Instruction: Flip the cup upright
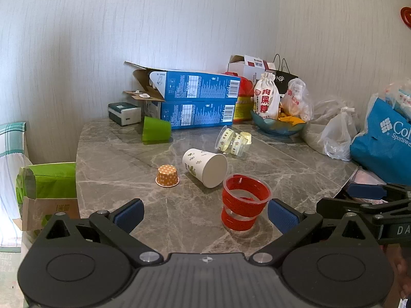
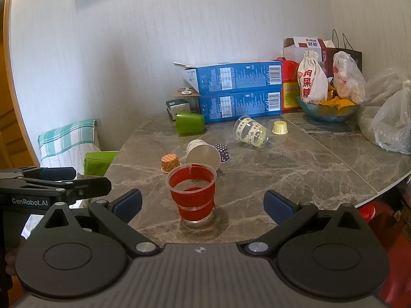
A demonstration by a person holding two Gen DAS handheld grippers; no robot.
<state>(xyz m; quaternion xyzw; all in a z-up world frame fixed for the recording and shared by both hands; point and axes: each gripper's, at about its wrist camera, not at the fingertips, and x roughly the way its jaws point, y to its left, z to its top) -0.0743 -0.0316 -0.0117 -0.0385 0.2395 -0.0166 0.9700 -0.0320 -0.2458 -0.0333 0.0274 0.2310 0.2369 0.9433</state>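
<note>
A clear plastic cup with red bands (image 1: 243, 202) (image 2: 192, 192) stands upright on the marble table (image 1: 123, 169) near its front edge. My left gripper (image 1: 205, 214) is open; the cup stands between its fingers, close to the right pad (image 1: 282, 215). My right gripper (image 2: 203, 205) is open around the same cup, touching nothing. A white paper cup (image 1: 205, 166) (image 2: 203, 154) lies on its side behind it. A green cup (image 1: 156, 129) (image 2: 190, 123) and a clear cup with yellow bands (image 1: 232, 142) (image 2: 251, 131) also lie on their sides.
Small upside-down paper cups: orange dotted (image 1: 167, 175) (image 2: 170, 162), purple dotted (image 2: 223, 152), yellow (image 2: 280, 127). Two blue boxes (image 1: 197, 102) are stacked at the back, with a snack bowl (image 2: 328, 110), plastic bags (image 2: 393, 125) and a blue bag (image 1: 382, 141) on the right. A chair (image 2: 66, 141) stands at the left.
</note>
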